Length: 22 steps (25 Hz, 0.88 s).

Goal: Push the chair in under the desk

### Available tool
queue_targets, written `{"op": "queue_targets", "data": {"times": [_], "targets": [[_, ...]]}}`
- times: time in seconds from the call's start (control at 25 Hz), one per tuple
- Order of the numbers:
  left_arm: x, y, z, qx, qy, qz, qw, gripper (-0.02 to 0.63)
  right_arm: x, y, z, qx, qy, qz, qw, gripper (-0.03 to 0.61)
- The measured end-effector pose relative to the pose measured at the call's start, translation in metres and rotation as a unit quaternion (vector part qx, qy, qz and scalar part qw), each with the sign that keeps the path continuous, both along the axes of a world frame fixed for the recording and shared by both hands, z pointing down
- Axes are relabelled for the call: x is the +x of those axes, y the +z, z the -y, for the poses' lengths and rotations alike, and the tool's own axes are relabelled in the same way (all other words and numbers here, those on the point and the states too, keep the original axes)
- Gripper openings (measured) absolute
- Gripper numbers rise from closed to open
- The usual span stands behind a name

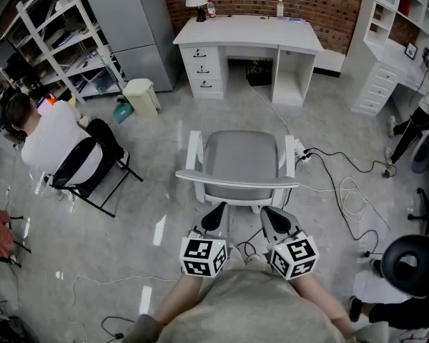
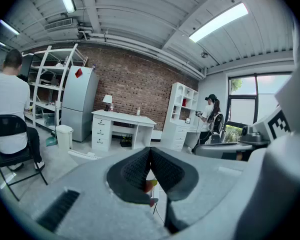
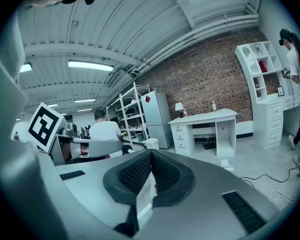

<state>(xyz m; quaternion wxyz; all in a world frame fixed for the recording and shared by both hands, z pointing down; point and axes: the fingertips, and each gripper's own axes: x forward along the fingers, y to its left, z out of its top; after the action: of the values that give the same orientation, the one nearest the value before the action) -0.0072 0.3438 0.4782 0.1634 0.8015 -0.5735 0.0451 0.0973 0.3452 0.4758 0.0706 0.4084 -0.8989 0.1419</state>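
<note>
The chair has a grey seat and a white frame and stands in the middle of the floor, facing the white desk at the brick wall. Its backrest is on the side nearest me. Both grippers hover just behind that backrest. My left gripper has its jaws shut with nothing between them. My right gripper is shut and empty too. Whether either tip touches the backrest I cannot tell. In the left gripper view the shut jaws point toward the desk, and the right gripper does the same toward the desk.
A person sits on a black folding chair at the left. A bin and a fridge stand left of the desk. Cables and a power strip lie right of the chair. A black office chair is at lower right.
</note>
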Motion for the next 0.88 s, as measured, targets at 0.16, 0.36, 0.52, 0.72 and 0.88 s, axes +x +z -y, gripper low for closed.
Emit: {"op": "queue_targets", "data": {"times": [0.16,0.36,0.52,0.72,0.88], "targets": [[-0.001,0.002,-0.004,-0.001,-0.017,0.001,0.9999,0.009,0.004,0.002,-0.005,-0.003,-0.003,0.003,1.000,0.008],[-0.007,0.009,-0.009,-0.008,-0.038,0.004,0.9993,0.009,0.008,0.009,-0.004,-0.006,-0.007,0.002,1.000,0.008],[-0.015,0.013,-0.011,-0.015,-0.050,0.004,0.9986,0.009,0.007,0.009,-0.004,-0.005,-0.008,0.002,1.000,0.008],[-0.020,0.013,-0.012,-0.013,-0.050,0.005,0.9987,0.009,0.003,0.007,-0.006,-0.004,-0.012,0.012,1.000,0.008],[-0.020,0.010,-0.008,-0.008,-0.054,0.004,0.9985,0.009,0.004,0.004,-0.002,-0.002,-0.010,0.015,1.000,0.008]]}}
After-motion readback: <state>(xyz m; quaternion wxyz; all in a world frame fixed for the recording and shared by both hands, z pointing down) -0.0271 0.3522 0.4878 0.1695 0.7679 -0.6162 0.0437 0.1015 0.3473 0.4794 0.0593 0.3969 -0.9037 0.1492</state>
